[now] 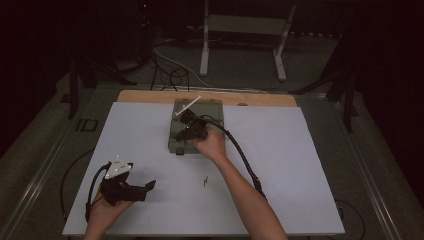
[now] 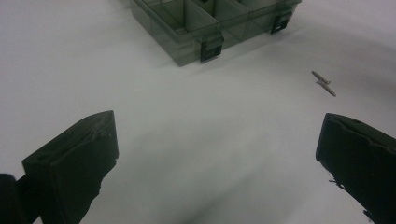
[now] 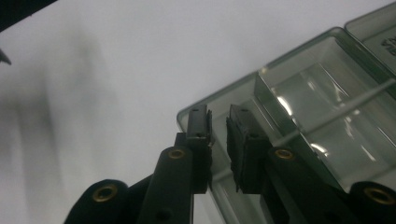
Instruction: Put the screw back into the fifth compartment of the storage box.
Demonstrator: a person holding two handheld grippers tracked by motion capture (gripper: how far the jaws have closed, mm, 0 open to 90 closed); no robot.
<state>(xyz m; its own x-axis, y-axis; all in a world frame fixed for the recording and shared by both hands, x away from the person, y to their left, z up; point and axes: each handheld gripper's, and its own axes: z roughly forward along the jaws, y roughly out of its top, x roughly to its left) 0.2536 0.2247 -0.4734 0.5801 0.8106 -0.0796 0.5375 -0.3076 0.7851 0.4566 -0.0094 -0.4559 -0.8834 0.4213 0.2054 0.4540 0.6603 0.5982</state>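
A smoky clear compartment box (image 1: 173, 144) lies at the back middle of the white table. My right gripper (image 1: 185, 120) reaches down into it. In the right gripper view its jaws (image 3: 219, 123) stand a narrow slit apart over a corner compartment of the box (image 3: 261, 93), with nothing between the pads. A thin white stick (image 3: 336, 112) lies slantwise across the compartments and passes behind the right-hand jaw; the stick (image 1: 188, 106) pokes out toward the back. My left gripper (image 1: 146, 191) rests at the front left, its jaws (image 2: 219, 140) wide open over bare table.
A small metal pin (image 1: 205, 181) lies loose on the table between the two hands, the pin (image 2: 323, 83) ahead of the left gripper's right jaw. The box (image 2: 187, 42) has dark latches on its near wall. A wooden strip (image 1: 150, 96) edges the table's back.
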